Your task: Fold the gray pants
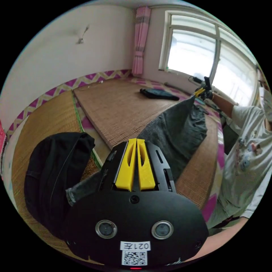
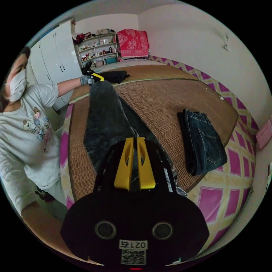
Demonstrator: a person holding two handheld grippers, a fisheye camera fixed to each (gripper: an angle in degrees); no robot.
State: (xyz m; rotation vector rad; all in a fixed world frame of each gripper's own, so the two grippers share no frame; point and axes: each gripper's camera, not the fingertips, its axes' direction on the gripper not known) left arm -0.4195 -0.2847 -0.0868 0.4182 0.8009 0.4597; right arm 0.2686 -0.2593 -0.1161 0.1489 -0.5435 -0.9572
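1. Clearly stretched between both claws: gray pants (image 1: 181, 127), lifted above the woven mat (image 1: 121, 110) of the bed.
2. Left claw (image 1: 136, 139): yellow jaws pressed together, pinching one end of the gray pants.
3. Right claw (image 2: 136, 139): jaws likewise closed on the other end of the gray fabric.
4. Lying flat on the mat, well apart from the gray pants: folded dark jeans (image 2: 202, 141).
5. Heaped on the mat near the left claw: black garment (image 1: 53, 172).
6. Standing beside the bed: person in a light printed shirt (image 2: 28, 141).
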